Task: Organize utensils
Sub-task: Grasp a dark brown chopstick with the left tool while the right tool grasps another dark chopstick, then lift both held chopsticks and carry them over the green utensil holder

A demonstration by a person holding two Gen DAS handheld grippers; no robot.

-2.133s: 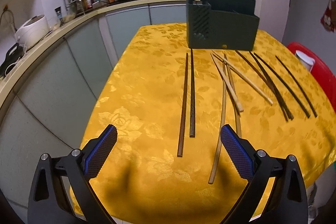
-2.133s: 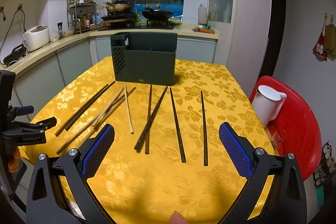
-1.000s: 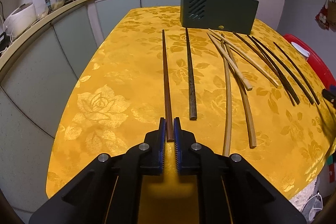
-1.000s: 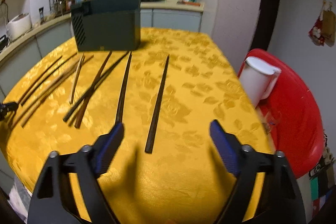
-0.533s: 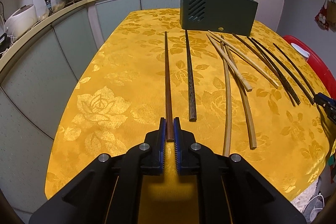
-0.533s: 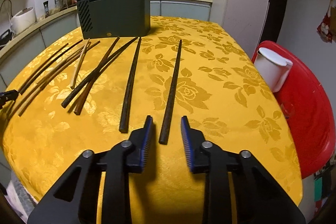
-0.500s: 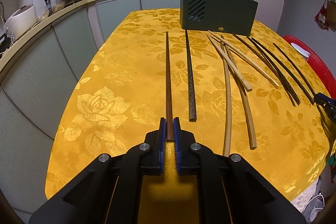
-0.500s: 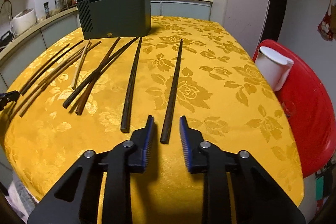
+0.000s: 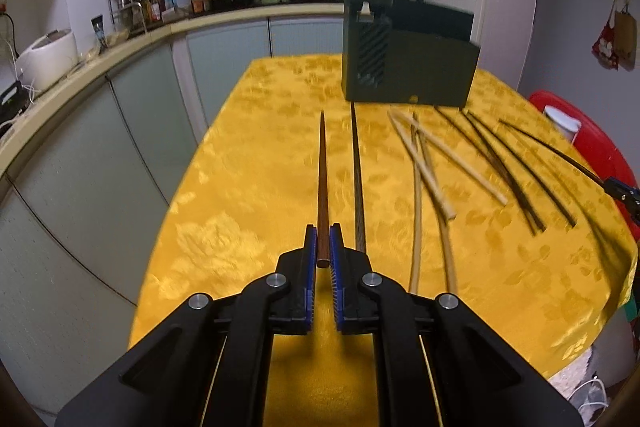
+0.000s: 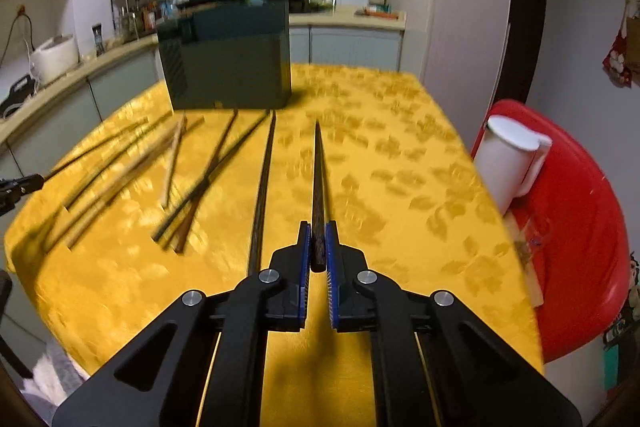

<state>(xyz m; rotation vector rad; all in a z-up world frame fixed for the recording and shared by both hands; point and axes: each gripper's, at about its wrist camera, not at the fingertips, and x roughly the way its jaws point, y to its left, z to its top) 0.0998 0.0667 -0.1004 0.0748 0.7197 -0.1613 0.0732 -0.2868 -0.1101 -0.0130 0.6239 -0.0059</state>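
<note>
At the far left of the row, the left gripper (image 9: 323, 247) has its jaws closed on the blunt near end of a brown chopstick (image 9: 322, 183), which points straight away toward the dark green box (image 9: 408, 67) at the far end of the desk (image 9: 248, 163). Whether its far tip is touching the yellow cloth I cannot tell. Just to its right a dark grey chopstick (image 9: 358, 179) lies flat on the cloth, and beyond that a loose bunch of pale bamboo chopsticks (image 9: 424, 163) crosses over itself. Further right several thin black chopsticks (image 9: 500, 155) lie fanned out. At the right end, the right gripper (image 10: 318, 247) has its jaws closed on the thick end of a black chopstick (image 10: 318, 179), also aimed at the box, with another long dark one (image 10: 264, 179) lying just to its left. A white jug (image 10: 510, 163) stands on a red stool (image 10: 580, 219) off the right edge of the desk.

These sticks look light, stiff and smooth, so a pinch at the very end leaves a long lever; I judge each could swing or slip in the pads if turned fast. A hold slightly further up the thick end would seem steadier for dropping them tip-down into the box.
</note>
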